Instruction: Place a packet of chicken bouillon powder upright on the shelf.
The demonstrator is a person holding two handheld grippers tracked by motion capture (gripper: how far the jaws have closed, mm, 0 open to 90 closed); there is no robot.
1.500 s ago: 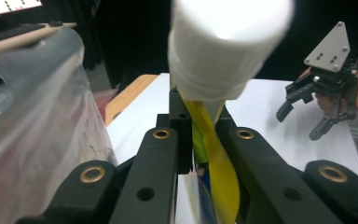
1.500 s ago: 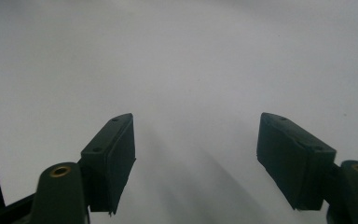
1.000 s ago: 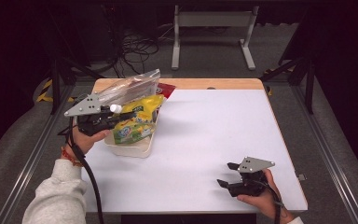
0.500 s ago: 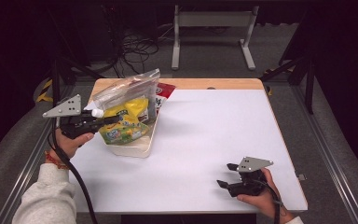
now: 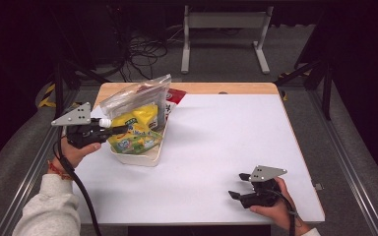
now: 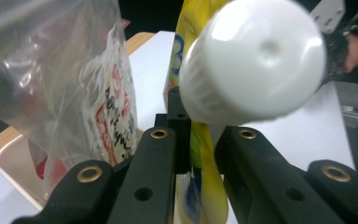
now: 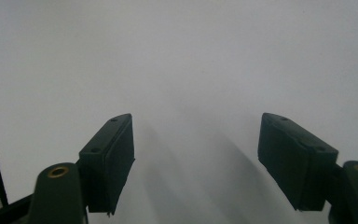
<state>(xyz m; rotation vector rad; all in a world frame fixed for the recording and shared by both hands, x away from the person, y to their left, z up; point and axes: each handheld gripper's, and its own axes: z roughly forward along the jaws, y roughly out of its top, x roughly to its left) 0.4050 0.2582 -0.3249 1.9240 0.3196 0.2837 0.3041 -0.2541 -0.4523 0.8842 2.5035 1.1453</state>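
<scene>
At the left edge of the white table (image 5: pixel 236 147), the left gripper (image 5: pixel 109 129) is held level in the person's left hand (image 5: pixel 78 150), its jaws closed on the thin top edge of a yellow spouted pouch (image 5: pixel 135 130) just below its white screw cap (image 5: pixel 105 122). In the left gripper view the cap (image 6: pixel 254 60) looms large and blurred above the two black jaws, with the yellow pouch (image 6: pixel 205 154) pinched between them. The pouch lies in a shallow white tray (image 5: pixel 142 158) near the table's far left corner, beside a clear plastic bag (image 5: pixel 138 98) with red and black print that stands up out of the same tray. Well apart from it, at the near right of the table, the right gripper (image 5: pixel 241 187) rests low over the bare surface in the right hand (image 5: pixel 275 209); the right gripper view shows its jaws spread wide with nothing between them.
</scene>
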